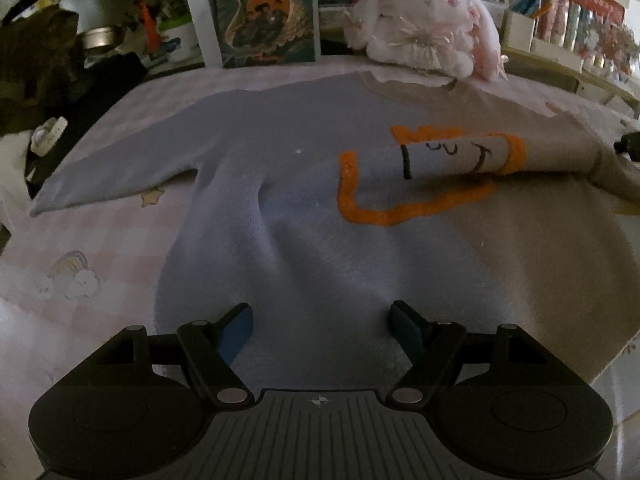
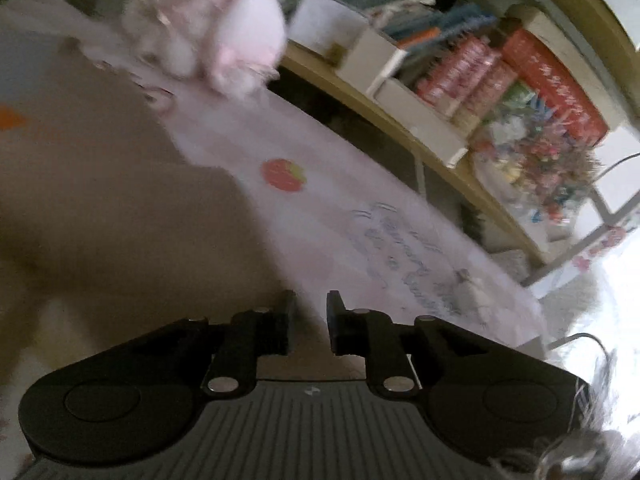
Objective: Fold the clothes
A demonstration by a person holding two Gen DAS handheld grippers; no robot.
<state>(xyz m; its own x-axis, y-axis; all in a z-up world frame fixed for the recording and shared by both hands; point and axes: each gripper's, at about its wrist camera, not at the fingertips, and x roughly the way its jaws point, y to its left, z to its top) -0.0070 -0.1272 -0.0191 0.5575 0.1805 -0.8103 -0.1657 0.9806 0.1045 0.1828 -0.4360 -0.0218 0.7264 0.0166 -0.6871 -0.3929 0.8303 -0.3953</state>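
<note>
Left claw (image 1: 321,320): fingers spread wide, released, above the hem of the pale blue-and-beige knit sweater with orange outline (image 1: 304,208). Sweater lies flat on the pink checked bed sheet (image 1: 80,248), right sleeve folded across its chest. Right claw (image 2: 311,320): narrow gap between fingers over beige fabric; grip cannot be told.

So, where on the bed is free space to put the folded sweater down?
Bare sheet lies left of the sweater, below its spread left sleeve. A second strip runs between the sweater's beige side and the bookshelf. The far edge is crowded: plush rabbit and upright book.
</note>
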